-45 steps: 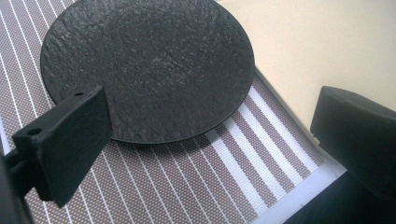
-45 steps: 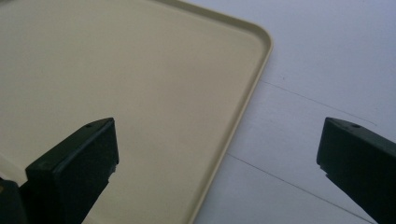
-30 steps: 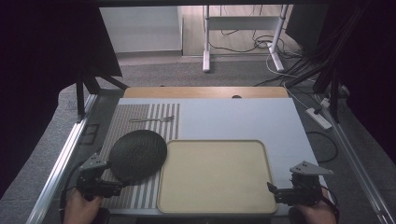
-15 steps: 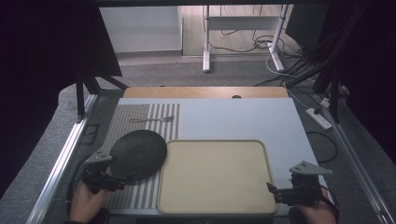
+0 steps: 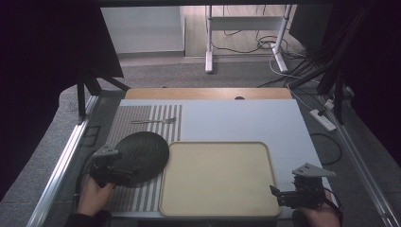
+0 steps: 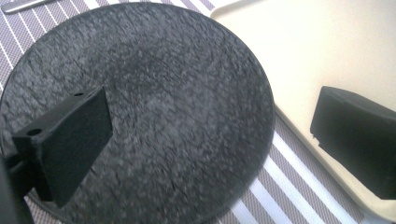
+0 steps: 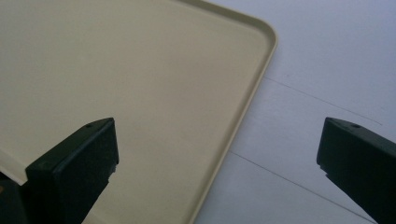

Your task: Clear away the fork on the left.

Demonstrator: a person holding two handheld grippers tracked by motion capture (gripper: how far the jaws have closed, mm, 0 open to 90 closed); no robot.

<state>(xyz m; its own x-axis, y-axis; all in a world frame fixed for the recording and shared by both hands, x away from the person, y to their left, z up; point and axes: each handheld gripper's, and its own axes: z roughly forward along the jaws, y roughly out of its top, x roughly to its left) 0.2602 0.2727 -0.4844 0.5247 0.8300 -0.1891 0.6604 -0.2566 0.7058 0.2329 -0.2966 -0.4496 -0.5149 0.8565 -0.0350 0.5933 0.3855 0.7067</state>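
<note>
High view: left gripper (image 5: 124,174) advanced over black plate (image 5: 142,153), spread wide; right gripper (image 5: 279,194) unmoved, agape.

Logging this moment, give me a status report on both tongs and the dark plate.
Left tongs open, over dark plate's near rim. Right tongs open, at beige tray's near right corner. Plate on striped mat, edge touching tray. Fork well behind.

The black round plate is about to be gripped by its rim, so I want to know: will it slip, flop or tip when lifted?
The black round plate looks stiff, its rim an even circle. Its rough, grainy face probably gives the left gripper decent hold. Wide and shallow, gripped at one edge, it may sag toward the tray.
</note>
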